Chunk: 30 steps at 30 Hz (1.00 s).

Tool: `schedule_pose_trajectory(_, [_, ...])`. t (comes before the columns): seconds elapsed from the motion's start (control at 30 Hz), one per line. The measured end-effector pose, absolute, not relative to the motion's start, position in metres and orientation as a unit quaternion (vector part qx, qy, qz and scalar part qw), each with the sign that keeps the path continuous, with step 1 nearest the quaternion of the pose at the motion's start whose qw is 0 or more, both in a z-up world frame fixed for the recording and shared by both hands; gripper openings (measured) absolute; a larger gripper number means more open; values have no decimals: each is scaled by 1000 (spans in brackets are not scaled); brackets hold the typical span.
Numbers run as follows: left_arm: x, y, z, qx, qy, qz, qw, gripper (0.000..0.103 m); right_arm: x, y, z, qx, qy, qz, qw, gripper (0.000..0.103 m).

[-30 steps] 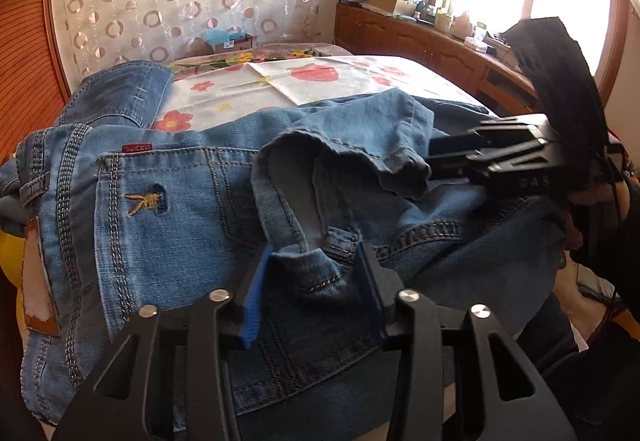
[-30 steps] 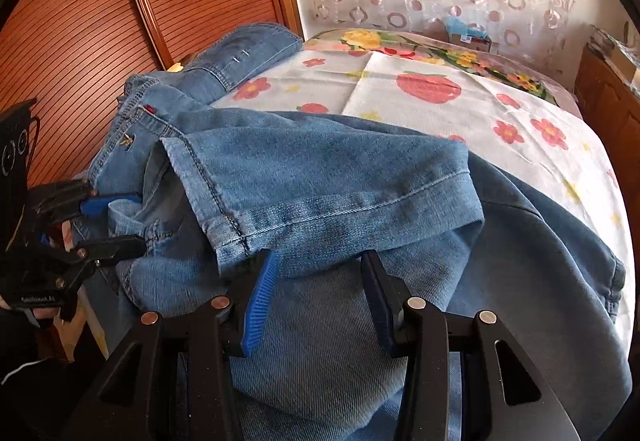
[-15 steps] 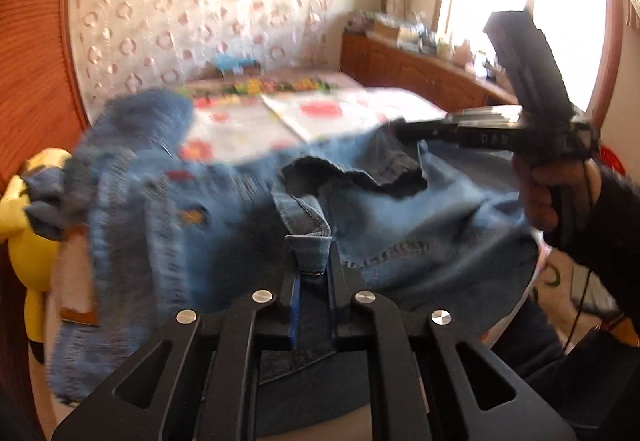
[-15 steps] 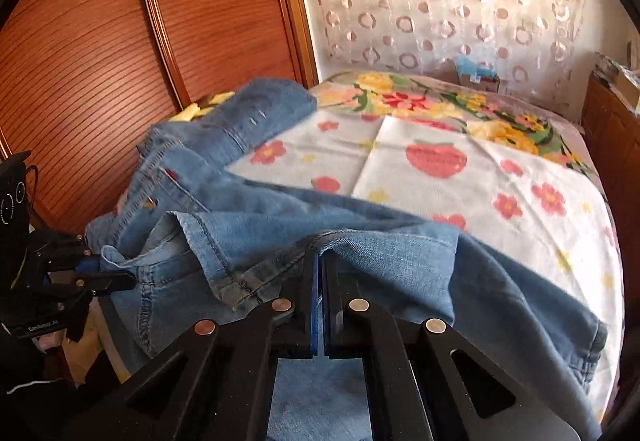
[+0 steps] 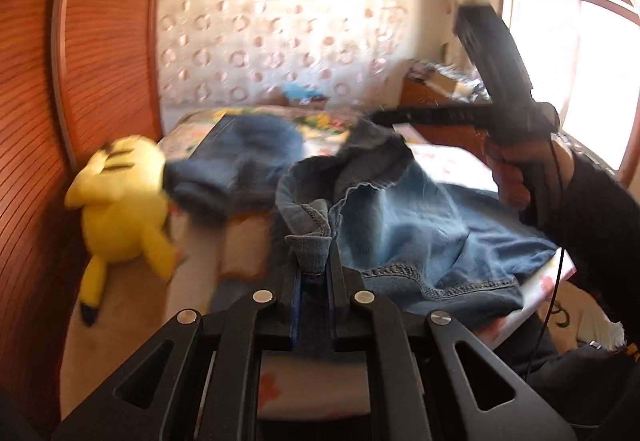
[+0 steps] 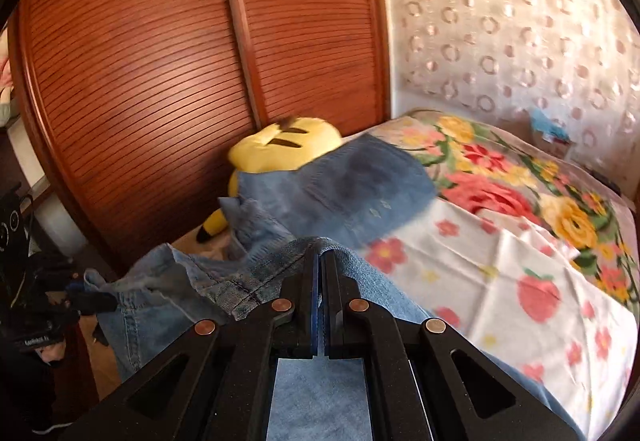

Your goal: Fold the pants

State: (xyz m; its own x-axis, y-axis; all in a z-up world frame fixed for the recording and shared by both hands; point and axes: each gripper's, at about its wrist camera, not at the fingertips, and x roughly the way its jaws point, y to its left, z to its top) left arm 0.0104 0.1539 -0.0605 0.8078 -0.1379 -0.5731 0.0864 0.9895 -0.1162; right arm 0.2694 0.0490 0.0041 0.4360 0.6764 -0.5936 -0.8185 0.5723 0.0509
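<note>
Blue jeans (image 5: 404,217) hang lifted over the flowered bed, one end still trailing on it. My left gripper (image 5: 311,261) is shut on a thick denim fold at the near edge. In the same view my right gripper (image 5: 380,117) holds another part of the cloth up at the right, a hand around its handle. In the right wrist view the right gripper (image 6: 320,265) is shut on a denim hem of the jeans (image 6: 352,189), and the left gripper (image 6: 92,297) grips cloth at the far left.
A yellow plush toy (image 5: 124,209) lies against the wooden slatted wardrobe (image 6: 160,61) at the bed's left side. The flowered bedspread (image 6: 512,241) stretches away to the right. A dresser and a bright window (image 5: 580,53) stand at the far right.
Both grippers went from open to shut on denim, then rose and pulled the jeans up off the bed. The jeans slid away from the plush toy, which now shows fully.
</note>
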Motion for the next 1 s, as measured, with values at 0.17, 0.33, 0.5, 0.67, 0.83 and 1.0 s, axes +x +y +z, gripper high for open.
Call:
schedule_pose_trajectory(0.17, [9,163,-91,-52,345,-39,936,11,279,110,-14,-141,314,461,818,1])
schedule_pose_trajectory(0.33, [12,165,-91,-63,352,-38,933,30,286,117,-20,-146,316,446,824,24])
schedule_pose_trajectory(0.5, [14,163,-81,-59,337,-32,939,50,266,79,-6,-134,282,430,847,42])
schedule_pose_trajectory(0.67, [33,152,-74,-44,329,-40,942,50,245,21,-9,-124,274,395,868,42])
schedule_pose_trajectory(0.83, [62,131,-73,-22,336,-60,940,50,226,-25,-28,-119,282,359,882,42])
schedule_pose_trajectory(1.0, [91,121,-80,-13,348,-60,935,50,218,-50,-39,-110,297,332,889,42])
